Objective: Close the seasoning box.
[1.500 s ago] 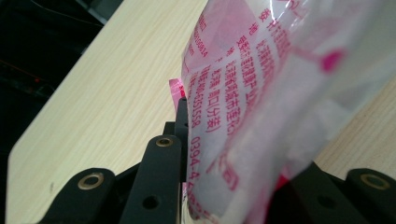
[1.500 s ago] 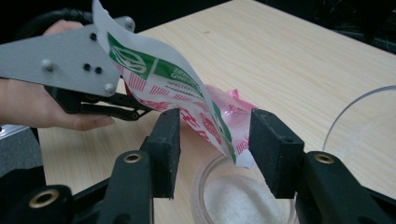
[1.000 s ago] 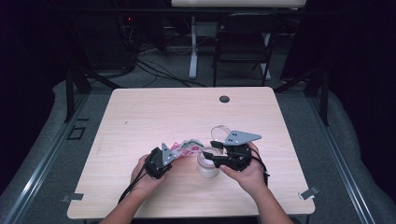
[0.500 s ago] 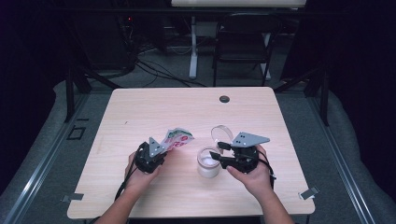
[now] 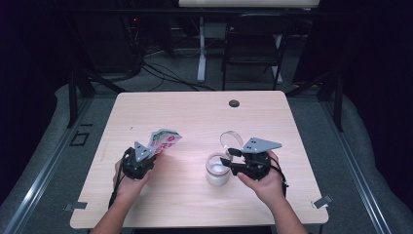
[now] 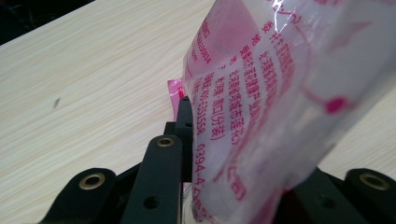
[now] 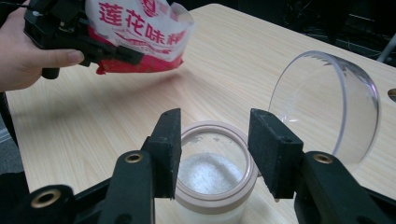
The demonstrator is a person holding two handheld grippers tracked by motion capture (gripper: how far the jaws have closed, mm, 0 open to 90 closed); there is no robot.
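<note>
Pink and white plastic marks the seasoning pouch (image 5: 164,140), which the left gripper (image 5: 138,163) holds clamped between its jaws near the pouch's lower edge, lifted clear of the wooden table (image 5: 195,117) at the person's left. In the left gripper view the pouch (image 6: 280,102) stands close against the camera, its red print running along the film, with one black jaw pressed to its side. Well apart from it, toward the right, stands a glass jar (image 5: 217,169) partly filled with white granules; its clear hinged lid (image 5: 231,140) is swung back and stands open behind the rim. The right gripper (image 5: 229,163) sits at the jar, and in the right gripper view its jaws are spread, one on either side of the jar (image 7: 212,177) mouth; whether they touch the rim cannot be told. A dark round grommet (image 5: 234,103) lies at the table's far edge.
</note>
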